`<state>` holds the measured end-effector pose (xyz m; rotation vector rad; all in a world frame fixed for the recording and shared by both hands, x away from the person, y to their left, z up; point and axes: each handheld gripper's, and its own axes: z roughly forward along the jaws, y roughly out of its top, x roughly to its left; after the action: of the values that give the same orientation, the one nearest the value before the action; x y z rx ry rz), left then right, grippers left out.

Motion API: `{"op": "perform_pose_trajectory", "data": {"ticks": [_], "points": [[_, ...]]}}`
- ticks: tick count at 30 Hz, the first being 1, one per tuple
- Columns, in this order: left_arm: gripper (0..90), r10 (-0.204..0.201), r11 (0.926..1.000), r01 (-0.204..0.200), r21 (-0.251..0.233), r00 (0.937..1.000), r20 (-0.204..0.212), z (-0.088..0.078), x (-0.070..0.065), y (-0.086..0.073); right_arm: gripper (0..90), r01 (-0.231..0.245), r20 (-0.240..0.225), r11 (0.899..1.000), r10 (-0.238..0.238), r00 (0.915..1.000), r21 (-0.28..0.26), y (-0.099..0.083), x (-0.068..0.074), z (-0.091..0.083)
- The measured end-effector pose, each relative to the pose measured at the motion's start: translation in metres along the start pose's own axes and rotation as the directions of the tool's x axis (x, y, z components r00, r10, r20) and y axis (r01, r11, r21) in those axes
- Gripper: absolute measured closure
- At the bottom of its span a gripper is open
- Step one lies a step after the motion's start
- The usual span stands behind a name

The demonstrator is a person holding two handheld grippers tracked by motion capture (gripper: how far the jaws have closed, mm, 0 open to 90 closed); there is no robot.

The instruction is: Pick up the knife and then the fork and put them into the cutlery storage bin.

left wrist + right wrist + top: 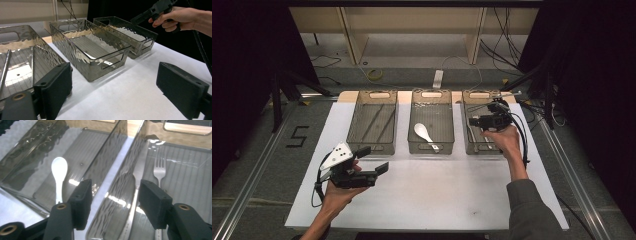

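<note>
1. Fork lies flat in the right bin, ahead of the right gripper and just past its right-hand jaw, tines pointing away.
2. Second steel handle, probably a knife, runs between the jaws along the bin's near wall; can't tell the type for sure through the glare.
3. Right gripper hovers over that bin, jaws apart, nothing held.
4. White spoon sits in the middle bin, beyond the left-hand jaw, other side of the wall.
5. Left gripper hangs over the white mat, jaws wide apart and empty; left bin with two thin rods is off its left-hand jaw.
6. Judgement: sorting cutlery, pick step in hand. Next: lower the right gripper, straddle one handle, close. Handles lie flat on ribbed plastic, so a shallow grip may slip.
</note>
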<state>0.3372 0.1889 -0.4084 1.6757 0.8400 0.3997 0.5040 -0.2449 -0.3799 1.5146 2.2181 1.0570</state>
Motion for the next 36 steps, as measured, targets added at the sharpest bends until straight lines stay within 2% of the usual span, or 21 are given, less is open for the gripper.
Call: {"op": "perform_pose_trajectory", "data": {"ticks": [5,9,15,18,30,34,36], "points": [[12.4,-0.010,0.9999,0.010,-0.002,0.9999,0.004,0.000,0.001,0.000,39.6,0.011,-0.014,1.000,-0.011,0.9998,-0.015,-0.001,0.007,-0.002],[12.4,-0.035,0.9993,0.036,-0.006,0.9992,0.017,0.000,0.002,0.000,35.4,0.016,-0.032,1.000,-0.017,0.9993,-0.020,-0.004,0.013,-0.004],[12.4,-0.027,0.9996,0.027,0.002,0.9995,0.019,0.000,0.002,0.000,31.7,0.036,-0.057,0.998,-0.040,0.9976,-0.058,-0.011,0.027,-0.011],[12.4,-0.028,0.9996,0.028,0.004,0.9994,0.020,0.001,0.002,0.000,31.8,0.039,-0.069,0.994,-0.045,0.9966,-0.099,-0.015,0.033,-0.014],[12.4,-0.031,0.9995,0.030,0.011,0.9992,0.026,0.002,0.002,-0.001,28.7,0.081,-0.119,0.981,-0.103,0.9876,-0.179,-0.026,0.059,-0.024],[12.4,-0.024,0.9995,0.023,0.020,0.9992,0.032,0.002,0.001,-0.001,27.6,0.098,-0.136,0.976,-0.125,0.9827,-0.192,-0.032,0.068,-0.027],[12.4,-0.023,0.9995,0.023,0.022,0.9992,0.033,0.002,0.001,-0.001,27.6,0.109,-0.147,0.971,-0.142,0.9788,-0.212,-0.036,0.073,-0.030]]}}
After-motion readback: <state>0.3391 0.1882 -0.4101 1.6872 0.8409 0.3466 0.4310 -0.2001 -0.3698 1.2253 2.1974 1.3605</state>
